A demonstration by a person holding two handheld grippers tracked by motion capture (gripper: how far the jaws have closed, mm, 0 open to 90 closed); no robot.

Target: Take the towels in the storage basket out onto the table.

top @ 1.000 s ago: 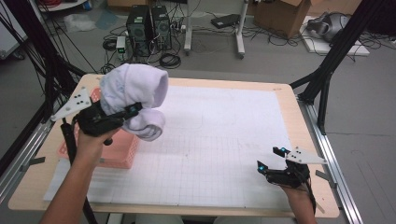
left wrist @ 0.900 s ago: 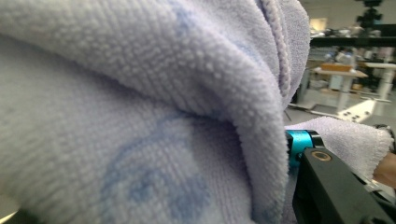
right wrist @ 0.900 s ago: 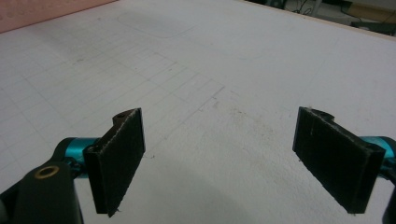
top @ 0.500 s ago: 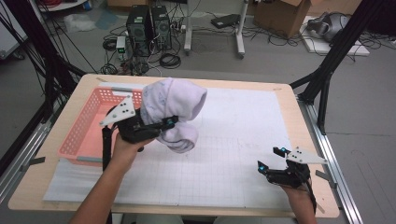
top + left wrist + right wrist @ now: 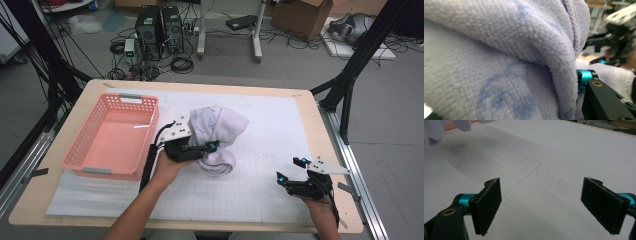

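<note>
Lavender towel (image 5: 218, 131) bunched mid-table, just right of pink basket (image 5: 112, 137), clamped in left gripper (image 5: 202, 148); jaws easing apart slightly. Right gripper (image 5: 291, 171) wide open, empty, near right edge.

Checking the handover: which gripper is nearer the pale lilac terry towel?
Left. The left gripper grips the pale lilac terry towel; the right gripper rests open, far off near the table's right corner.

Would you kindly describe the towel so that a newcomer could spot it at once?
Start at the wooden table and its white gridded mat. Near the mat's middle, just right of the pink basket, the left gripper grips a bunched towel. It is the one soft thing there: pale lilac terry with faint blue markings.
</note>
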